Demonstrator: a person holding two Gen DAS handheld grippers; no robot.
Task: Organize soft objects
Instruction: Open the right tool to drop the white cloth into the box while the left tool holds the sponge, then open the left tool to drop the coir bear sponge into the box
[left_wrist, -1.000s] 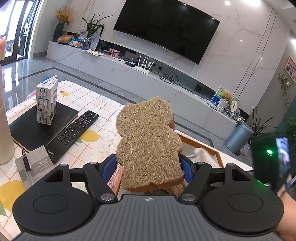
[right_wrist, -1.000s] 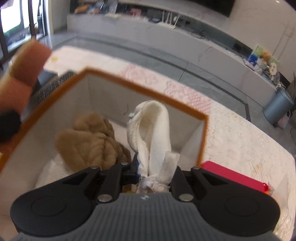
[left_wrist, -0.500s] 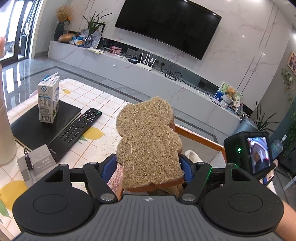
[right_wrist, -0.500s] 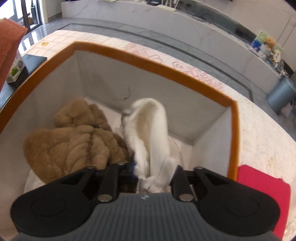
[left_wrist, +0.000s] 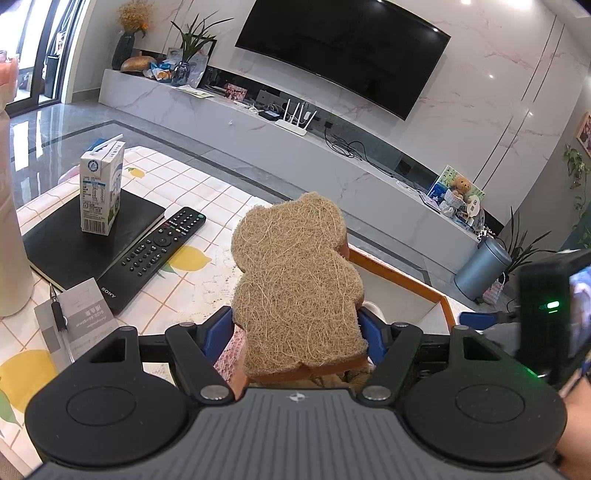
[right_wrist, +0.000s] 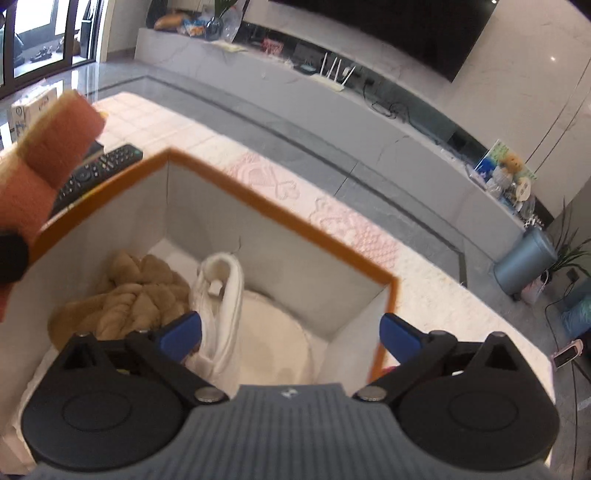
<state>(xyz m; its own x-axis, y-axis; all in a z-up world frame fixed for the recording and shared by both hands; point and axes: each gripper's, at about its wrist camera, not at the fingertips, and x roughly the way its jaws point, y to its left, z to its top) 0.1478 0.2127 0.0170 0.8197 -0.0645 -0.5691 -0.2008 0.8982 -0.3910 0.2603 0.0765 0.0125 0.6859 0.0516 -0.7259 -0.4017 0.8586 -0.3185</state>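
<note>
My left gripper (left_wrist: 297, 338) is shut on a bear-shaped scrub sponge (left_wrist: 295, 280) with a tan fibre face and orange back, held upright beside the orange-rimmed box (left_wrist: 406, 280). The sponge also shows at the left edge of the right wrist view (right_wrist: 48, 155). My right gripper (right_wrist: 291, 332) is open above the box (right_wrist: 280, 218). A white cloth (right_wrist: 221, 306) stands loosely inside the box against my left finger (right_wrist: 181, 334). A tan knitted cloth (right_wrist: 129, 299) lies in the box to its left.
A black remote (left_wrist: 155, 254), a black notebook (left_wrist: 66, 243) with a milk carton (left_wrist: 101, 188) on it, a pen and a card (left_wrist: 79, 310) lie on the lemon-print tablecloth left of the box. The right gripper's body (left_wrist: 554, 314) is at right.
My right gripper has opened and let go of the white cloth, which now rests in the box. It has also risen a little. The left gripper still holds the sponge.
</note>
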